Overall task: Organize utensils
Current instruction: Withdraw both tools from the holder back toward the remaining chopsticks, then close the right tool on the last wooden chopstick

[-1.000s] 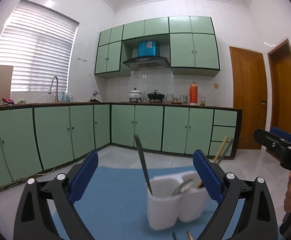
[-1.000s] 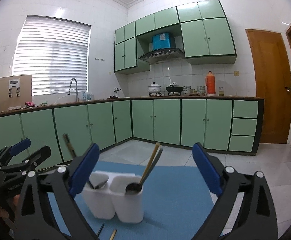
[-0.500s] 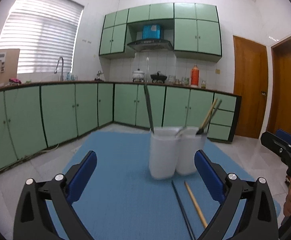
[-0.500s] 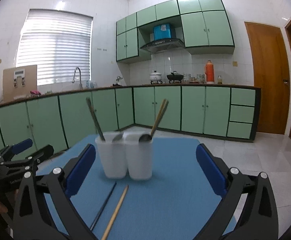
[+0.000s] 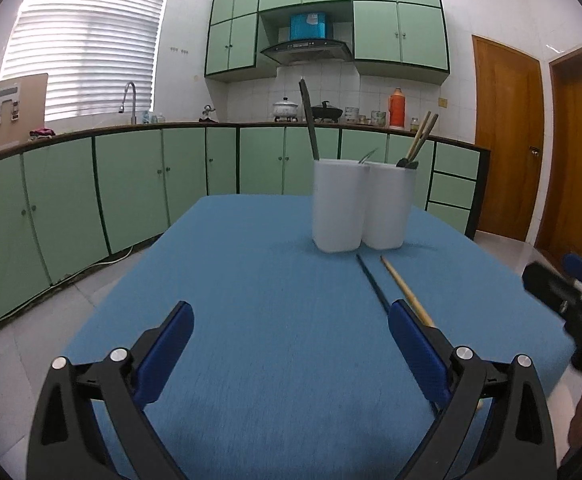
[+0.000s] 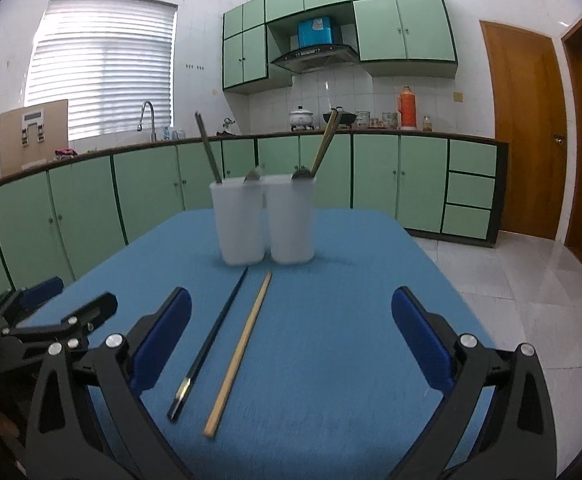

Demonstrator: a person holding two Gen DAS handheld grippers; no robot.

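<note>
A white two-cup utensil holder (image 5: 361,205) (image 6: 263,218) stands on the blue table mat (image 5: 275,312) (image 6: 331,320). Its left cup holds a dark chopstick and a spoon, its right cup a wooden chopstick and a spoon. A black chopstick (image 6: 211,336) (image 5: 372,283) and a wooden chopstick (image 6: 241,348) (image 5: 405,290) lie side by side on the mat in front of the holder. My left gripper (image 5: 289,350) is open and empty, low over the mat. My right gripper (image 6: 291,334) is open and empty, with both loose chopsticks lying between its fingers.
Green kitchen cabinets (image 5: 131,184) run along the far walls, with a sink tap (image 5: 129,100) and pots on the counter. Wooden doors (image 5: 507,136) are at the right. The right gripper shows at the left wrist view's right edge (image 5: 571,292).
Both grippers have dropped and pulled back toward the near side of the table. The holder now looks farther away and the two loose chopsticks have come fully into view.
</note>
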